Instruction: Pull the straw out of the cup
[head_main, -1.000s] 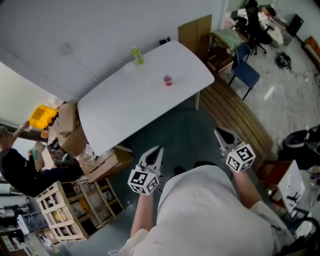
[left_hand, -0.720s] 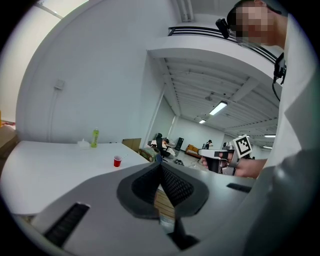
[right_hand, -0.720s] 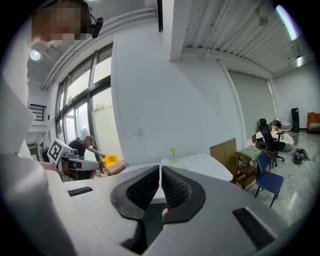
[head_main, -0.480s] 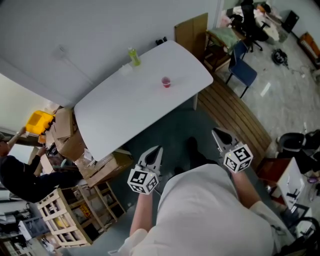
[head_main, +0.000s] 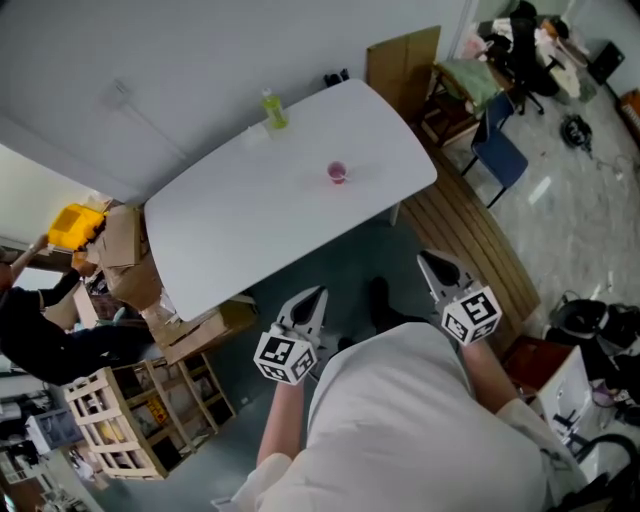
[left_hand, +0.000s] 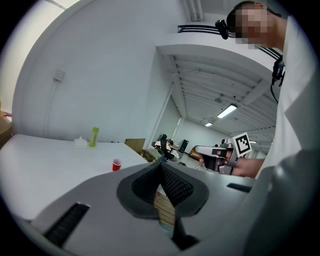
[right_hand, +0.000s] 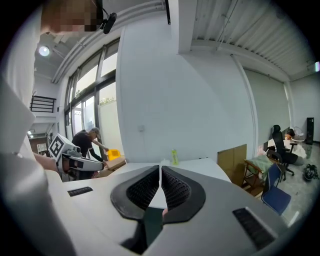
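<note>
A small red cup (head_main: 337, 172) stands on the white table (head_main: 240, 225), well ahead of both grippers. In the left gripper view the cup (left_hand: 116, 164) shows a thin pale straw (left_hand: 124, 160) leaning out to the right. My left gripper (head_main: 312, 300) is held low in front of the table's near edge, jaws shut and empty. My right gripper (head_main: 430, 262) is beside it to the right, off the table's near corner, its jaw tips meeting with nothing between them. Each gripper view shows the closed tips, left (left_hand: 161, 163) and right (right_hand: 160, 169).
A green bottle (head_main: 275, 110) and a small white object (left_hand: 80, 143) stand at the table's far edge by the wall. Cardboard boxes (head_main: 190, 325) and a wooden crate (head_main: 105, 425) lie left of the table. A person (head_main: 50, 340) bends near a yellow box (head_main: 78, 226). A blue chair (head_main: 497, 150) stands at right.
Both grippers have moved forward toward the table, which now sits slightly nearer in the head view. Both stay shut. The cup has not moved.
</note>
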